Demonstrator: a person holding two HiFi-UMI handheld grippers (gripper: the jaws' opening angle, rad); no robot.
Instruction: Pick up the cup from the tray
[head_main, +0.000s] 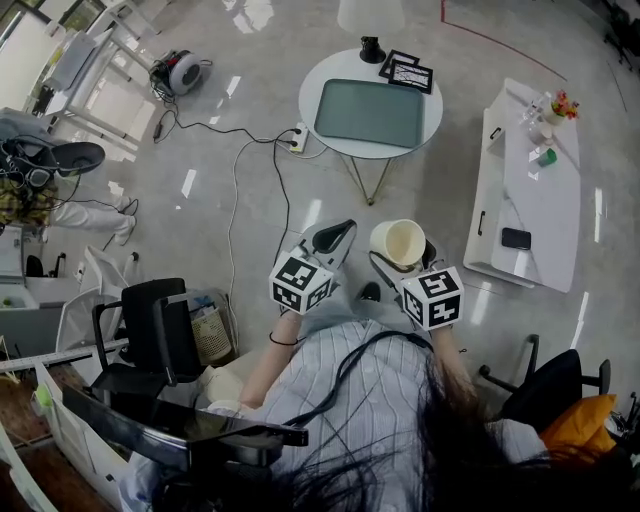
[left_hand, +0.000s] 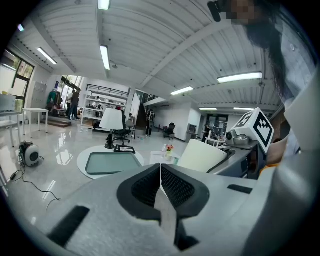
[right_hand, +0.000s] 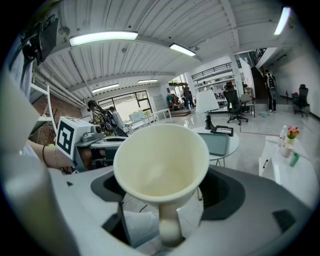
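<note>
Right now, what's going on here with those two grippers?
A person holds a gripper in each hand. The right gripper is shut on the handle of a cream cup, held in the air, well away from the green tray on the round table. The tray is bare. The left gripper has its jaws together, empty.

This is a big open lab or workshop hall. Strip lights (left_hand: 104, 56) run along a ribbed ceiling. Office chairs (head_main: 150, 330) stand at lower left, and cables (head_main: 233, 200) trail across the glossy floor (head_main: 250, 60).
</note>
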